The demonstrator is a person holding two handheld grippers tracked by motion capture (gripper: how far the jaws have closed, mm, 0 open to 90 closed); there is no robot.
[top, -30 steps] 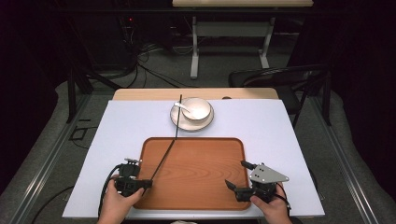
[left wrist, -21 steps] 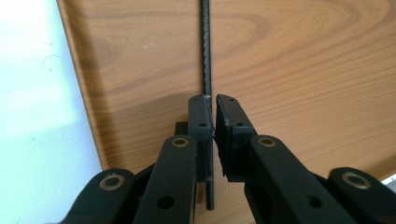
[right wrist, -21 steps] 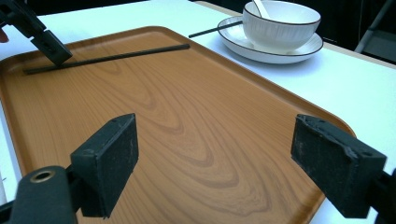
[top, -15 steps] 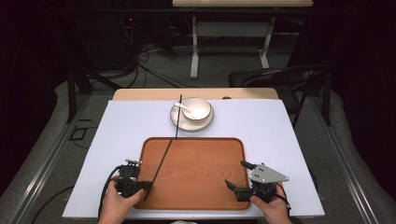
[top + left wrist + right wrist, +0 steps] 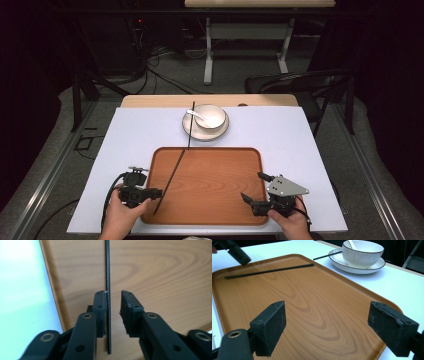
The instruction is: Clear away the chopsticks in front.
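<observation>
A wooden tray (image 5: 220,200) lies on the white table. A black chopstick (image 5: 172,170) rests slantwise on its left part. My left gripper (image 5: 156,194) is at the chopstick's near end. Its jaws have just been opening. In the left gripper view the chopstick (image 5: 108,270) runs between the pads, close against the left pad (image 5: 100,305) and clear of the other, so my left gripper (image 5: 113,300) is open. My right gripper (image 5: 251,186) hovers over the tray's near right corner, its jaws open wide with nothing between them (image 5: 332,326). A second chopstick (image 5: 327,255) leans on the plate.
Beyond the tray a white bowl (image 5: 210,116) with a spoon (image 5: 196,115) stands on a plate (image 5: 205,135). White table surface (image 5: 300,140) lies either side of the tray. A dark chair (image 5: 300,82) stands past the far right corner.
In the high view both hands, the tray and the chopstick keep their places; no clear difference shows at that size.
</observation>
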